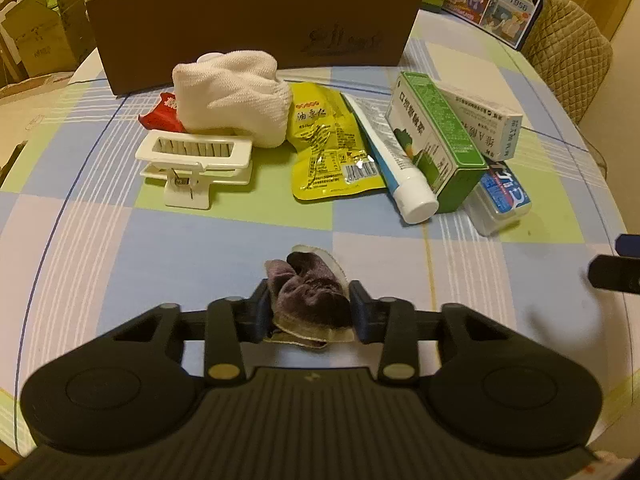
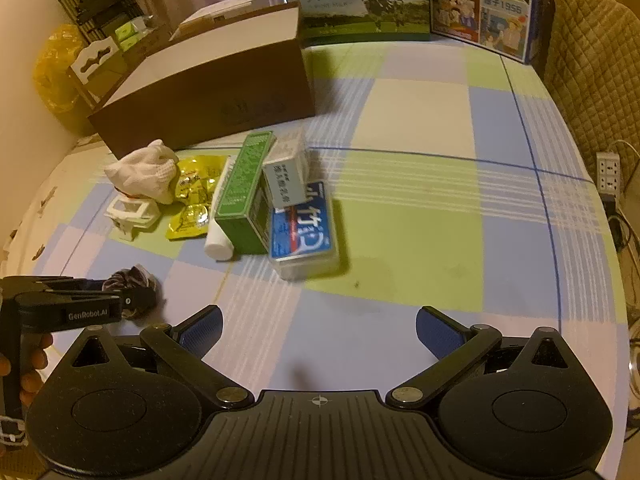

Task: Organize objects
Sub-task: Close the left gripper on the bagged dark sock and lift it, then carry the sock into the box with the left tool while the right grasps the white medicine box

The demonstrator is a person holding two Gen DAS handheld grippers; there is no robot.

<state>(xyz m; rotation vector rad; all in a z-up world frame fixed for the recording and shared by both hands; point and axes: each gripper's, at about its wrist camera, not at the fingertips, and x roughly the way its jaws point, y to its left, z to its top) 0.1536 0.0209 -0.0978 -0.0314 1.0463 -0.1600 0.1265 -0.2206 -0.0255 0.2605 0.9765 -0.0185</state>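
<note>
Where a checked tablecloth [image 1: 200, 248] covers the table, left claw [image 1: 310, 308] pinching a purple scrunchie [image 1: 312, 296], right claw [image 2: 320, 330] spread empty, cartons [image 2: 360, 0] behind.

We have open tablecloth [image 2: 420, 216] across the whole right side and along the near edge, where a gripper could pass freely. Ahead, a row of clutter blocks the way: a white clip [image 1: 196, 160], a white cloth [image 1: 236, 92], a yellow packet [image 1: 326, 144], a tube [image 1: 394, 156], a green box [image 1: 436, 136] and a blue case [image 1: 500, 200], lying touching or just beside one another. Behind them, the brown box [image 1: 256, 24] walls off the far side, and milk cartons [image 2: 360, 0] close the back edge.
</note>
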